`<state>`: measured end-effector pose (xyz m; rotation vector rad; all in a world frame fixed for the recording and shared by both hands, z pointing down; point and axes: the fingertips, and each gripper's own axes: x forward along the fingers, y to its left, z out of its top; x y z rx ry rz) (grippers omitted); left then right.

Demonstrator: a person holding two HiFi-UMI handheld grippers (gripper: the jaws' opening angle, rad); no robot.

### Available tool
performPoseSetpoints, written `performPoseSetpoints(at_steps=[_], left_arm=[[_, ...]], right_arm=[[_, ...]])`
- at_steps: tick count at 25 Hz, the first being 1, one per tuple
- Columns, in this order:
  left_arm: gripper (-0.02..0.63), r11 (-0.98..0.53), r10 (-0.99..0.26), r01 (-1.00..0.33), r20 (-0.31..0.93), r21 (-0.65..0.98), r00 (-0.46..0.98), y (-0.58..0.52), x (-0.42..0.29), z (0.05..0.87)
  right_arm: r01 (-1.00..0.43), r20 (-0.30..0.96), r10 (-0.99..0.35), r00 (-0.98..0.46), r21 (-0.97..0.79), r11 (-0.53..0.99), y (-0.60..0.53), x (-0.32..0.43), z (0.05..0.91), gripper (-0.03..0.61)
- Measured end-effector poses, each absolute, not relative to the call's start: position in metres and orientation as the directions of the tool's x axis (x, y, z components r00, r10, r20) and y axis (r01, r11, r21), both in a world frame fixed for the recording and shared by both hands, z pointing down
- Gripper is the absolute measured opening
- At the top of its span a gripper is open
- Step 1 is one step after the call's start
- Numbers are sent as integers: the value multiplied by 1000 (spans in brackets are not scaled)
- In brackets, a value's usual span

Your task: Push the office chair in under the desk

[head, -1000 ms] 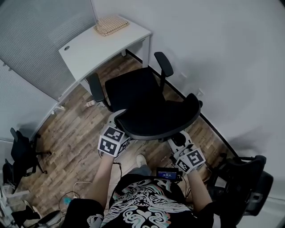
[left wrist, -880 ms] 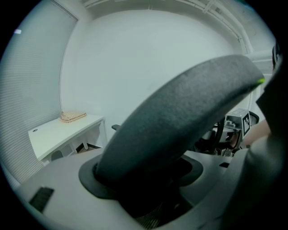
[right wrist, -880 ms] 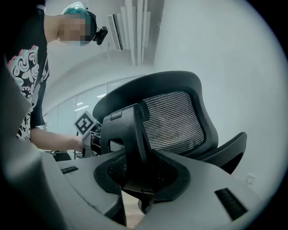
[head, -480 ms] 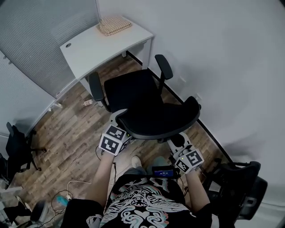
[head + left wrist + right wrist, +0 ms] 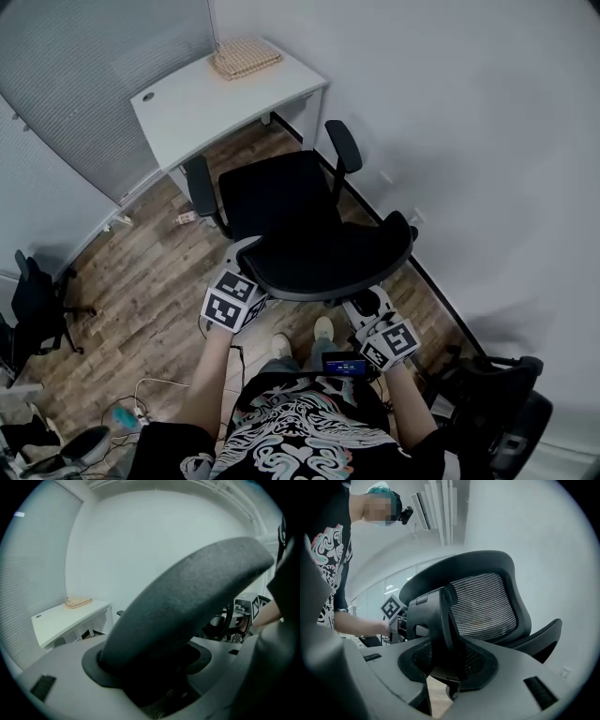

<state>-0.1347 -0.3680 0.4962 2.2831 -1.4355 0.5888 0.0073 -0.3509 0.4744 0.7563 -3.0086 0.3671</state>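
One office chair [image 5: 281, 197] stands mid-frame, its seat facing the tabletop [image 5: 216, 98] at upper left, not yet under it. The left gripper [image 5: 248, 272] and right gripper [image 5: 367, 305] each have jaws clamped on its backrest [image 5: 328, 253], spread only by its thickness. Against the earlier frame the tabletop sits slightly nearer (a second shoe [image 5: 323, 328] now shows), so the push looks underway.

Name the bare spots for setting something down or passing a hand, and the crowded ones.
Free: the desk between the woven mat and its front edge; the floor between the office chair and the partition. Crowded: the chair's back, gripped by left tongs and right tongs; the cables at bottom left.
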Motion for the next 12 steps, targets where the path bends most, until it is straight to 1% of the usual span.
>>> performPoseSetpoints(at_steps=[12], left_arm=[[313, -374, -761, -922, 537, 98, 365, -386, -132, 497]], right_arm=[[-440, 83, -433, -898, -226, 869, -374, 11, 474, 107]])
